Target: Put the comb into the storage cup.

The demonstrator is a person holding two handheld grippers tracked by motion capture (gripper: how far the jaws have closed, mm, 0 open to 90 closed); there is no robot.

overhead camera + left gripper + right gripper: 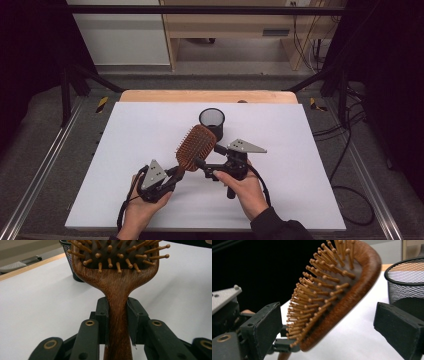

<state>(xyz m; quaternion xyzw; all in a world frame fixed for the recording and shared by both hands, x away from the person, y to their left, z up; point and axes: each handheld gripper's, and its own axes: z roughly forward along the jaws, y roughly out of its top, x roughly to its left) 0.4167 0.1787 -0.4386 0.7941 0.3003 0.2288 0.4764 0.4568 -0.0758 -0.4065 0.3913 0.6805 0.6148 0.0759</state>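
Observation:
A wooden paddle hairbrush (196, 146) with wooden pins is held off the white table, its head tilted up toward the far side. My left gripper (176, 172) is shut on the brush's handle; in the left gripper view both pads clamp the narrow neck of the hairbrush (117, 285). My right gripper (209, 156) is open, with a jaw on each side of the brush head. In the right gripper view the hairbrush (342, 290) stands between the wide-apart jaws, pins toward the left pad (262, 325), with a clear gap to the right pad (397, 327).
A black wire-mesh cup (212, 120) stands upright just beyond the brush head, close to my right gripper's far jaw; the cup (407, 282) is at the right of the right gripper view. A white sheet (140, 130) covers the table, with a wooden edge at the back.

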